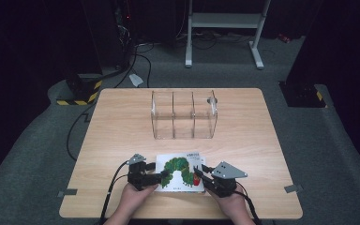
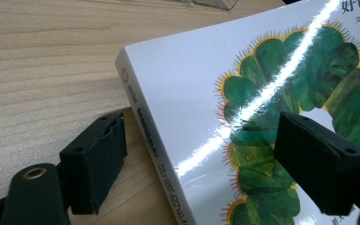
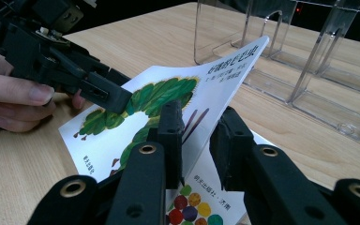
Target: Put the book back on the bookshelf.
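Note:
A white picture book [image 1: 180,171] with a green caterpillar on its cover lies at the table's near edge, between both hands. My right gripper [image 3: 199,136] is shut on the front cover [image 3: 168,89], which is raised off the pages; a page with coloured dots [image 3: 192,206] shows beneath it. My left gripper [image 2: 201,154] is open at the spine side of the book [image 2: 192,93]: one jaw rests on the wood beside the spine, the other hangs over the cover's caterpillar. Across the book from my right gripper, the left gripper [image 3: 108,93] is held by a hand.
A clear plastic rack [image 1: 183,115] with upright dividers stands in the middle of the wooden table [image 1: 122,122], beyond the book. The rack [image 3: 309,70] is close behind the lifted cover. Cables trail from both grippers over the near edge.

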Motion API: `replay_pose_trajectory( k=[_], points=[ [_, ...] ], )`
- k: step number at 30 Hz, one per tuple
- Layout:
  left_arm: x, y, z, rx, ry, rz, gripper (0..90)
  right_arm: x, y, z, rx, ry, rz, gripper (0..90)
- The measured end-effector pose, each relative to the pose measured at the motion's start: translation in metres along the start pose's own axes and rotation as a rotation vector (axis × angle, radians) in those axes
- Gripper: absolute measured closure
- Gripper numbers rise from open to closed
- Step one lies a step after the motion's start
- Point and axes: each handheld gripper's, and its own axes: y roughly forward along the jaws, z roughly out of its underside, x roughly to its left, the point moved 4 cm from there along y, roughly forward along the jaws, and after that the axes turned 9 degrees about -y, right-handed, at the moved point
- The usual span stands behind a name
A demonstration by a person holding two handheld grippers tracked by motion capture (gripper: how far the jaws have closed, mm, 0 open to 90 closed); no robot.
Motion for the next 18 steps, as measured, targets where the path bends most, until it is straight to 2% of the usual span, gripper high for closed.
replay_pose_trajectory(
  k=[4,12,18],
  points=[
    [0.0004,0.0004,-0.0008,0.002,0.009,0.002,15.1,0.0003,-0.0008,-0.0009,-0.008,-0.007,0.003,74.5],
    [-0.0041,0.0040,-0.0003,0.016,0.004,0.037,15.1,0.0010,-0.0017,-0.0018,-0.017,-0.020,0.011,74.5],
    [-0.0054,0.0018,-0.0012,0.005,0.018,0.025,17.2,0.0000,-0.0017,-0.0014,-0.016,-0.007,0.011,74.5]
  ],
)
